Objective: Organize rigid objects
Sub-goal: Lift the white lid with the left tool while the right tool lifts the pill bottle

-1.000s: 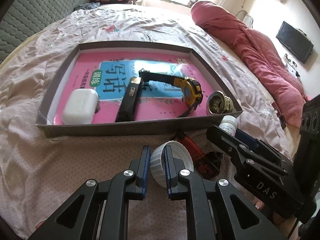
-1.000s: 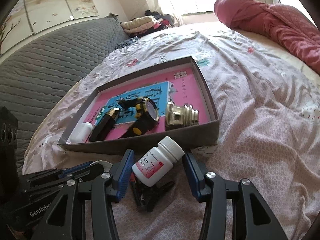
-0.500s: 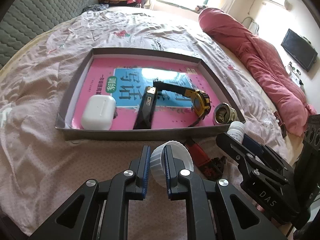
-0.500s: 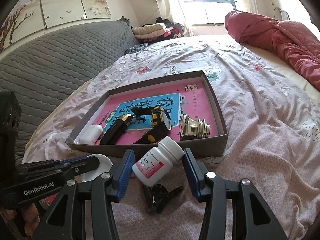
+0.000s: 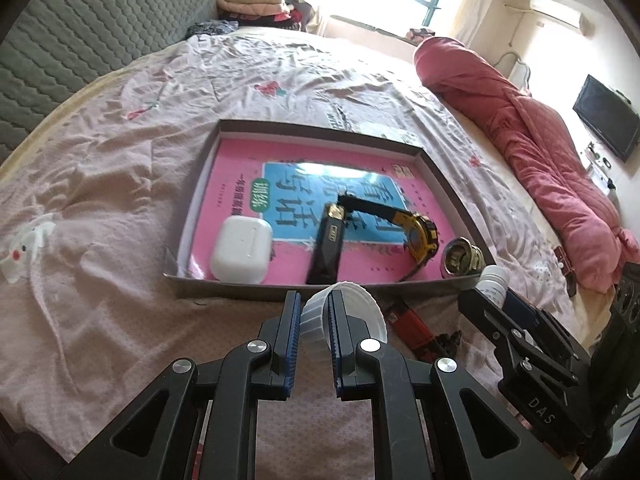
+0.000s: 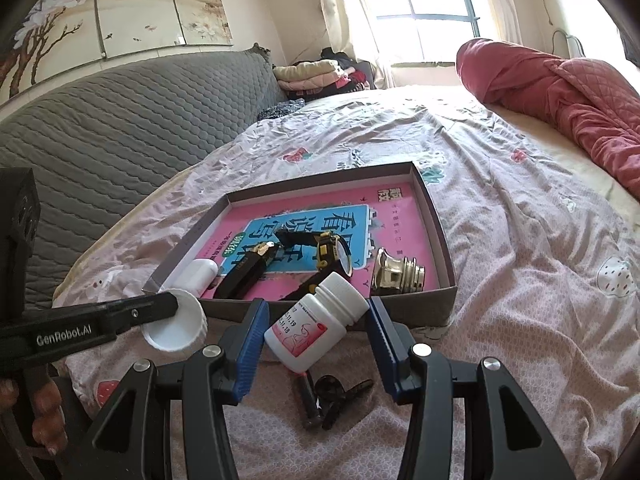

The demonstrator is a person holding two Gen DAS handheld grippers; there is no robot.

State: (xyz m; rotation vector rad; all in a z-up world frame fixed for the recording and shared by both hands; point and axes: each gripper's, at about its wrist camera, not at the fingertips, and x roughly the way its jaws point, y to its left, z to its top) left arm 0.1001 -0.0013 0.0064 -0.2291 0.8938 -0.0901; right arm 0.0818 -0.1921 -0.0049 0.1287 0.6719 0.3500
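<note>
My left gripper [image 5: 312, 322] is pinched shut on the wall of a round white plastic lid [image 5: 344, 320]. The lid sits low in the middle of the left wrist picture, lifted off the pink flowered bed sheet [image 5: 100, 208]. In the right wrist picture the same lid [image 6: 176, 326] shows at the lower left.

My right gripper [image 6: 316, 340] is spread wide. A small white pill bottle with a red and white label [image 6: 314, 326] is tilted between its blue pads [image 6: 250, 344], in the lower middle of that picture. I cannot tell if both pads press on the bottle.

Just past both tools lies a flat grey cardboard tray [image 5: 320, 130] with a pink and blue book cover [image 5: 240, 160] as its floor. Inside it, near the front edge, are a white rounded earbud case [image 5: 240, 250] on the left, a black and gold lighter [image 5: 328, 244] in the middle, a black and yellow wristwatch [image 5: 416, 232] beside it, and a shiny gold metal cap [image 5: 460, 258] in the right corner.

On the sheet under the bottle lie a dark battery [image 6: 308, 404] and a dark clip-like thing [image 6: 340, 394].

A rolled red quilt [image 5: 520, 140] lies at the upper right.
</note>
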